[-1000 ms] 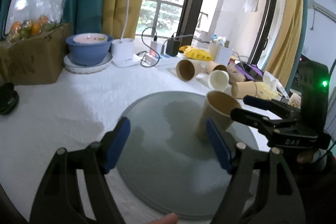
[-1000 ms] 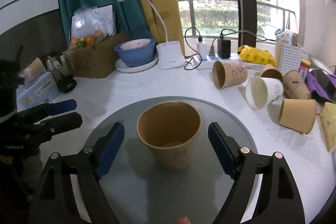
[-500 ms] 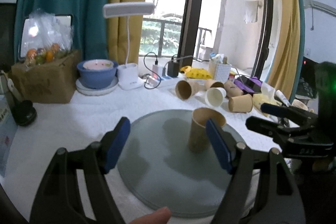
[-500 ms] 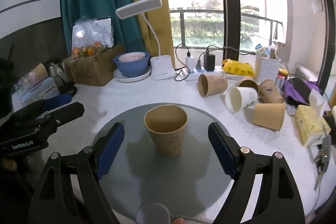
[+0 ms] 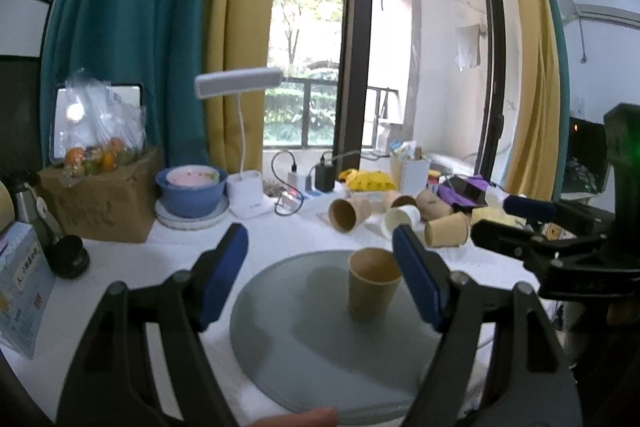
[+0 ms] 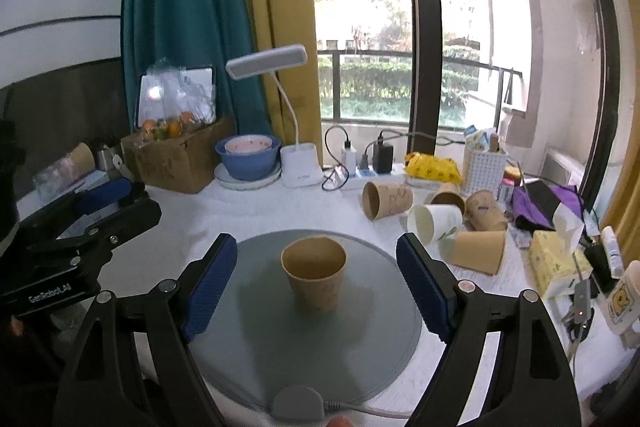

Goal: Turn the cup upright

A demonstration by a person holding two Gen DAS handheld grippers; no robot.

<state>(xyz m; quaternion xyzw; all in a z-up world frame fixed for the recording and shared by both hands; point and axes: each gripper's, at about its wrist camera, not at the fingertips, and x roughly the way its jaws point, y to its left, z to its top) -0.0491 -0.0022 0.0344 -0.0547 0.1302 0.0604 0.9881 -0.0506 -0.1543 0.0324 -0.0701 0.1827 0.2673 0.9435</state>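
A brown paper cup (image 5: 373,282) (image 6: 315,277) stands upright, mouth up, on a round grey glass disc (image 5: 320,343) (image 6: 256,351). My left gripper (image 5: 320,279) is open and empty, drawn back from the cup, which shows near its right finger. My right gripper (image 6: 316,283) is open and empty, with the cup standing free beyond and between its blue pads. The right gripper also shows at the right in the left wrist view (image 5: 536,227). The left gripper shows at the left in the right wrist view (image 6: 92,211).
Several paper cups (image 6: 436,215) lie on their sides right of the disc. At the back stand a blue bowl (image 6: 247,155), a white desk lamp (image 6: 298,147), a power strip with chargers (image 6: 368,167) and a cardboard box of fruit (image 6: 176,155). A tissue pack (image 6: 556,263) lies far right.
Both grippers have pulled back and risen away from the cup. The cup stays upright on the disc and looks smaller in both views.
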